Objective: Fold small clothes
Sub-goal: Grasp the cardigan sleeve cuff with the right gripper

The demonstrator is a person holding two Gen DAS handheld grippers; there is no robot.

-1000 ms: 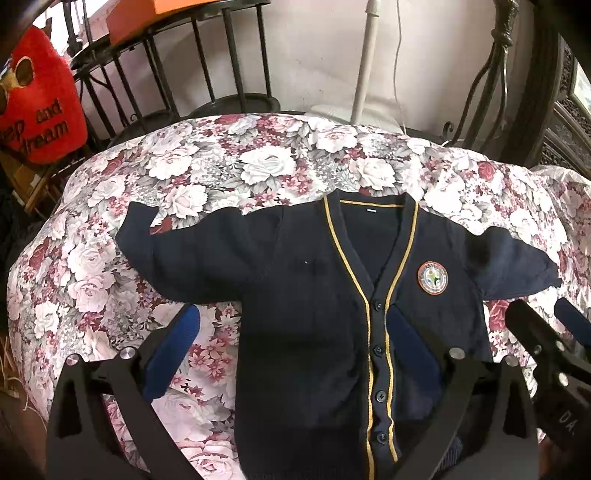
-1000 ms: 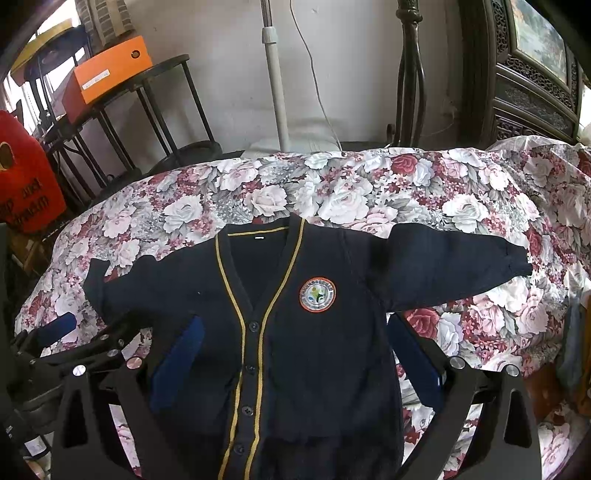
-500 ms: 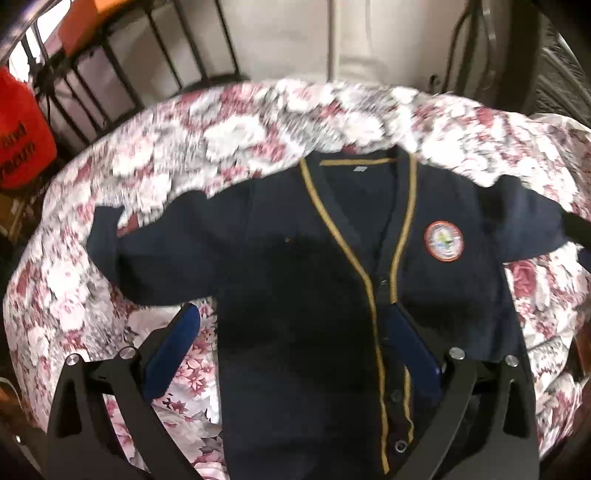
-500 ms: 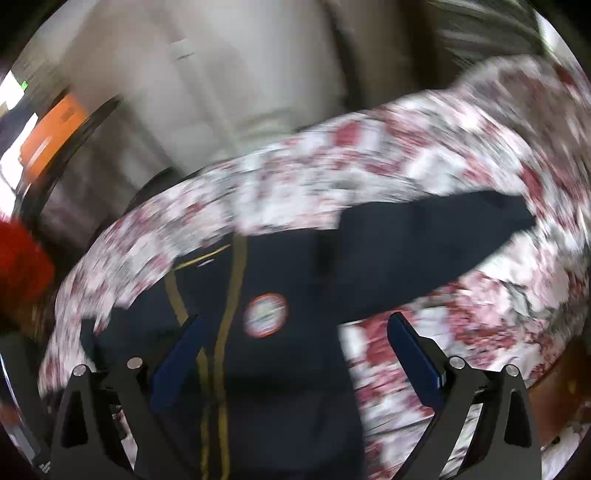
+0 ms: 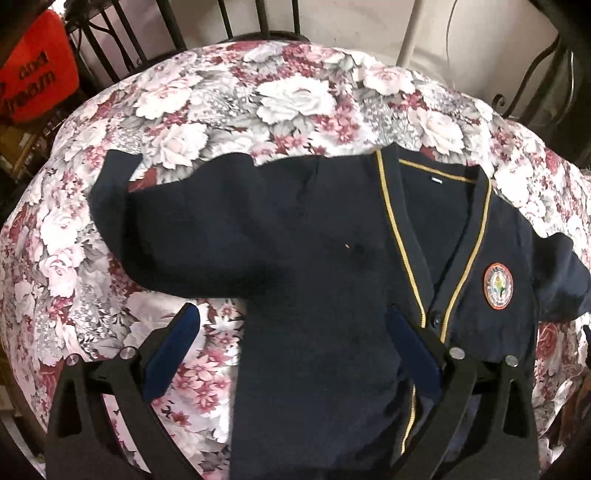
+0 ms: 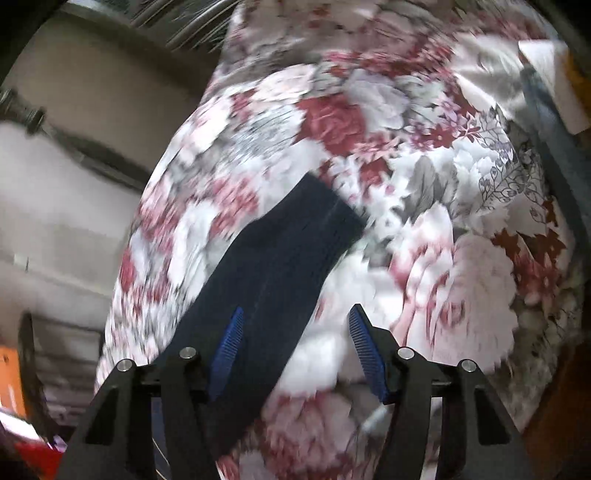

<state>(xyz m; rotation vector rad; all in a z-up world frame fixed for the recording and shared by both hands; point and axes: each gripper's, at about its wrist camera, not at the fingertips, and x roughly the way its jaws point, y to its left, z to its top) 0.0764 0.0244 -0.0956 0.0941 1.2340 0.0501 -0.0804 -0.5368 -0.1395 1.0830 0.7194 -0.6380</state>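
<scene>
A small navy cardigan (image 5: 314, 258) with yellow trim and a round badge (image 5: 498, 285) lies flat, front up, on a floral bedspread (image 5: 295, 99). Its left sleeve (image 5: 155, 221) stretches out to the left. My left gripper (image 5: 291, 325) is open and empty, hovering over the cardigan's left side near the armpit. In the right wrist view the other sleeve (image 6: 280, 266) runs diagonally, cuff toward the upper right. My right gripper (image 6: 295, 325) is open and empty, low over that sleeve, which lies between the fingers. The view is blurred.
A black metal rack (image 5: 155, 33) and a red cushion (image 5: 33, 70) stand behind the bed at the left. A white pole (image 5: 417, 29) and dark metal bedpost (image 5: 546, 66) are at the back. The bedspread falls off at the right edge (image 6: 554, 206).
My right gripper has swung right and down onto the right sleeve, turning sharply. My left gripper has shifted left and closer over the cardigan's left side. The cardigan has not moved.
</scene>
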